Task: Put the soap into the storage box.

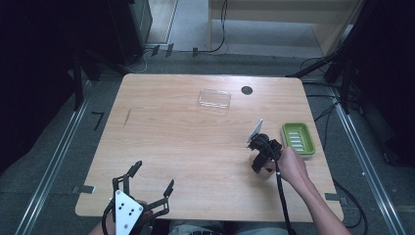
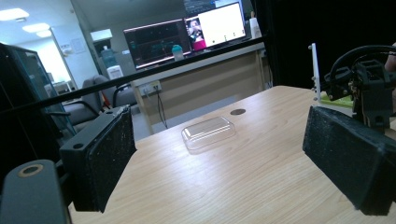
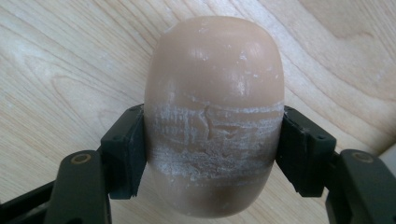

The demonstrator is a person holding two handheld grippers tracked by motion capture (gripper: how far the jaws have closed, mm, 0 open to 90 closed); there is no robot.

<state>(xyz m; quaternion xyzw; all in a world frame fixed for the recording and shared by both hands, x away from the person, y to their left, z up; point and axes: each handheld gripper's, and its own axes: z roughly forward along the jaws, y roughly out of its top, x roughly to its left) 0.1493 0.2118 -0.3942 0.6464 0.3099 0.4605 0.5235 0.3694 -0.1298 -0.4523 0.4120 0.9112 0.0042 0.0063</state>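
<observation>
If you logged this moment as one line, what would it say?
right tool: shut on soap bar, over table | left tool: open, holding nothing | green soap dish: no soap | clear lid: far side

High view overhead, facing table (image 1: 186,142); left gripper view low, shares it; right close, downward.

A pale wooden table (image 1: 171,147) stands on a grey floor, with metal rails (image 1: 54,161) running along both sides of it. Near its far edge there is a small dark round hole (image 1: 247,90). Beyond the table, in the left gripper view, a long desk (image 2: 205,79) carries lit monitors (image 2: 187,37), and grey office chairs (image 2: 100,93) stand to its left under ceiling lights (image 2: 14,14).
</observation>
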